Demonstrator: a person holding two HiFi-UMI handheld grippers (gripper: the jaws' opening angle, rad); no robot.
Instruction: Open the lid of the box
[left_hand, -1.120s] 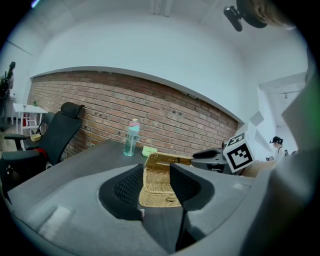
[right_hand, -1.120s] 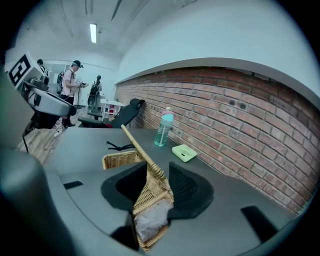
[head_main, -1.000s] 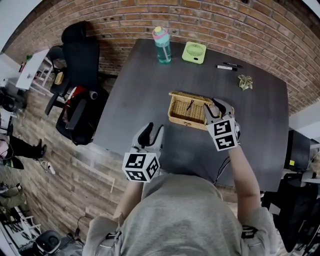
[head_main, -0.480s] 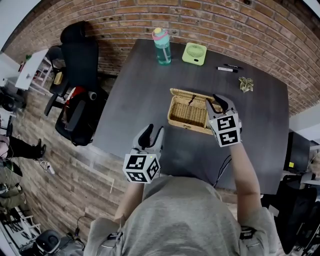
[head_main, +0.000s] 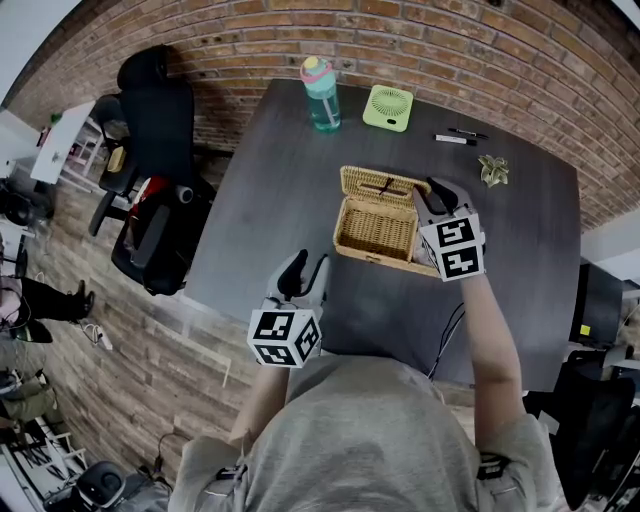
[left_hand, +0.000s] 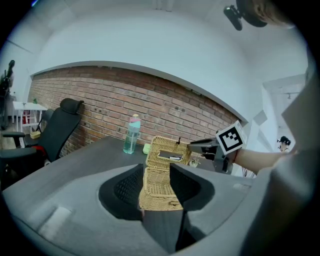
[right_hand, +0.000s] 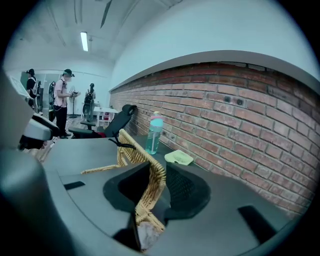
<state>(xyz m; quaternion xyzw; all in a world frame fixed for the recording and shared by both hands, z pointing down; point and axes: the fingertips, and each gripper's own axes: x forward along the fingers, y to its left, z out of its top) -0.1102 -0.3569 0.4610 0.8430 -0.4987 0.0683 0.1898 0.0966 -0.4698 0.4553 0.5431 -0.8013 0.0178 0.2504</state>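
The right gripper (head_main: 433, 196) has its jaws clamped on the right end of a woven lid (head_main: 377, 183). The lid stands half raised over the far side of the one wicker box (head_main: 376, 232), mid-table (head_main: 270, 190). The left gripper (head_main: 303, 272), jaws apart and empty, hovers at the near edge, apart from the box. The lift likely goes best following the hinge's arc, gripped lightly so the box does not slide. Far off: one bottle (head_main: 322, 92), one green fan (head_main: 388, 105), two pens (head_main: 455, 134).
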